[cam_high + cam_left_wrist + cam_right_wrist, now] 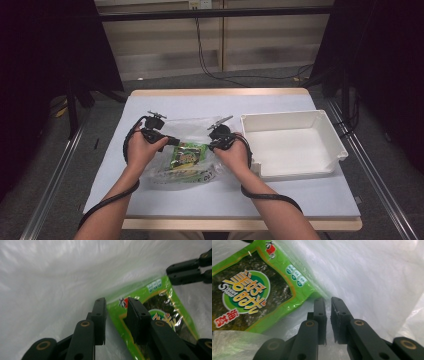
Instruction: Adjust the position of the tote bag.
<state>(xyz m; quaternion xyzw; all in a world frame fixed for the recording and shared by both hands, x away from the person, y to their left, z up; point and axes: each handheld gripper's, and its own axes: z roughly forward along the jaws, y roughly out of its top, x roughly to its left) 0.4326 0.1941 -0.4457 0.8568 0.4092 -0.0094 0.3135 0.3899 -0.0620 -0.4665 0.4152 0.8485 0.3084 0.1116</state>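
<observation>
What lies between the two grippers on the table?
In the high view, between the left gripper and right gripper lies the green snack packet, inside the clear plastic bag.

A clear plastic bag point(185, 150) lies crumpled on the counter point(210, 200), a green seaweed snack packet point(188, 156) resting flat inside, its printed face up.

Both forearms reaching in from the tabletop's near edge; left claw point(115, 315) parted, right claw point(328, 315) nearly closed.
</observation>
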